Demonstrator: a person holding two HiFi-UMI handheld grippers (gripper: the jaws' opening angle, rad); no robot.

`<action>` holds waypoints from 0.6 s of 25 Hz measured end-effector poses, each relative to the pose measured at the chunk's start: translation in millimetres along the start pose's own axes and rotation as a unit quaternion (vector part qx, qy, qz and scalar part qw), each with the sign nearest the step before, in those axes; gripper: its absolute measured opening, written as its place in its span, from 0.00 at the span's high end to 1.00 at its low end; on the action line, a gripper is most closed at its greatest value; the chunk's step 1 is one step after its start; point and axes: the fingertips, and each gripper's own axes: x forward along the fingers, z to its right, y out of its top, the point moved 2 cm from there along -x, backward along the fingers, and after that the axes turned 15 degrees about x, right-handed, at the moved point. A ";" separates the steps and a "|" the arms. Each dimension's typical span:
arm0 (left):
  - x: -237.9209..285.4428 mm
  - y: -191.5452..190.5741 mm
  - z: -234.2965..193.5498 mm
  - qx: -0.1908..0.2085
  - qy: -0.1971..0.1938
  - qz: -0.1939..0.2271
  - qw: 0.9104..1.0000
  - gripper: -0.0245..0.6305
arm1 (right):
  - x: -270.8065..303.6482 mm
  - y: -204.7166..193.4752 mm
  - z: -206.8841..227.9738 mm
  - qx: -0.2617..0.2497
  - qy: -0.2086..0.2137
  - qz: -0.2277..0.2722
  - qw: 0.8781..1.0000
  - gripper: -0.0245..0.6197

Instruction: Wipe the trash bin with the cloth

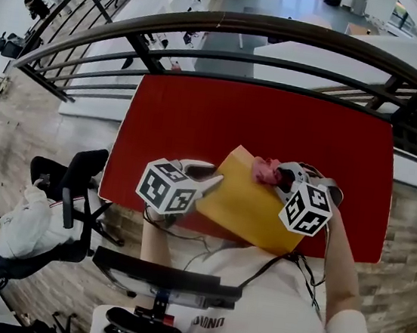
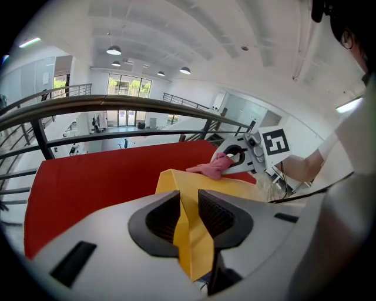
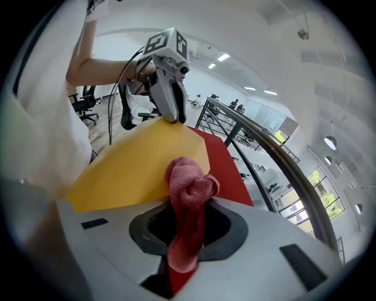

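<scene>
Pinching the bin [image 1: 245, 205] at its left edge, the left gripper [image 2: 188, 218] has its jaws clamped narrow on the yellow wall, bin tilted over the red worktop [image 1: 199, 123]. The right gripper [image 3: 187, 226] holds the pink cloth [image 3: 189, 194] tight in its jaws at the bin's far corner. I'd hold the left firm and drag the cloth flat, overlapping strokes.

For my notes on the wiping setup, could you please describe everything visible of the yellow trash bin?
The yellow trash bin looks like smooth, matte plastic with flat walls and crisp folded edges; its opening is not in view. It sits tilted over the near edge of the red table. The left hand-held gripper is clamped on one thin edge, and the pink cloth in the right hand-held gripper rests against its far corner.
</scene>
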 end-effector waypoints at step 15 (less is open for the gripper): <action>4.1 11.5 -3.2 0.025 -0.018 -0.018 0.999 0.81 | -67.2 -100.3 -33.4 0.038 -0.003 -0.081 0.996 0.87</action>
